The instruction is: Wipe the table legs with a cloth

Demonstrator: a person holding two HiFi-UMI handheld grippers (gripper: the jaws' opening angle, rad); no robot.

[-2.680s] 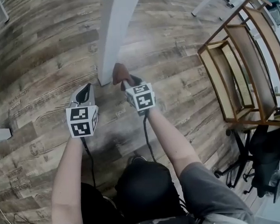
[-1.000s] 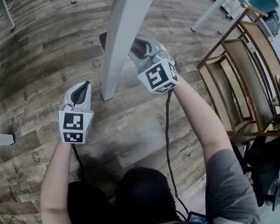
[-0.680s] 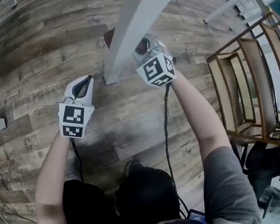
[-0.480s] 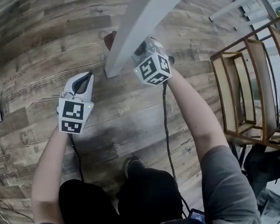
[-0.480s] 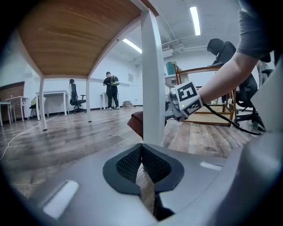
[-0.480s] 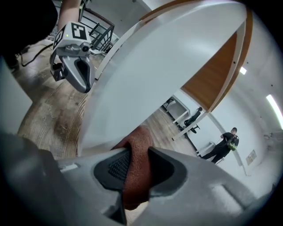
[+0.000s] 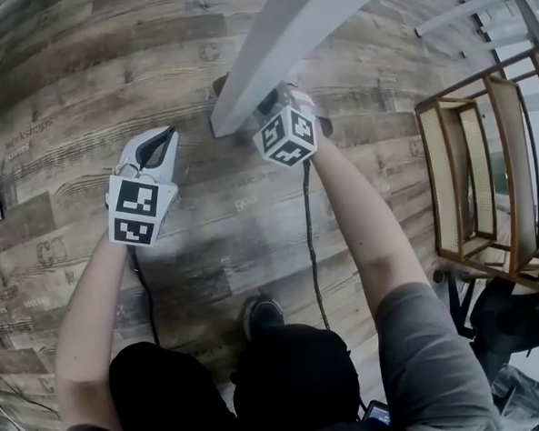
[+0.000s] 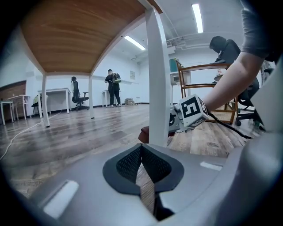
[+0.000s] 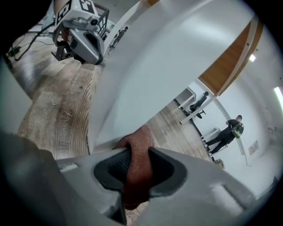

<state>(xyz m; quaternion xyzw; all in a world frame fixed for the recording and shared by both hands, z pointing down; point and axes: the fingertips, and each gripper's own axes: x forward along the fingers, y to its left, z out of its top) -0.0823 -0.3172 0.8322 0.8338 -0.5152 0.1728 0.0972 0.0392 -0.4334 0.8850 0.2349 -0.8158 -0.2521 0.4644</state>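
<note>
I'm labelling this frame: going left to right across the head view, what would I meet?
The left gripper → table leg's foot → right gripper → wooden rack.

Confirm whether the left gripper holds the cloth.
No, the left gripper is shut on nothing; the right gripper clamps the cloth.

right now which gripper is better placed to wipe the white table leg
Right. The right gripper is shut on the cloth, against the table leg near its foot. The left gripper is shut, empty, apart from the leg.
</note>
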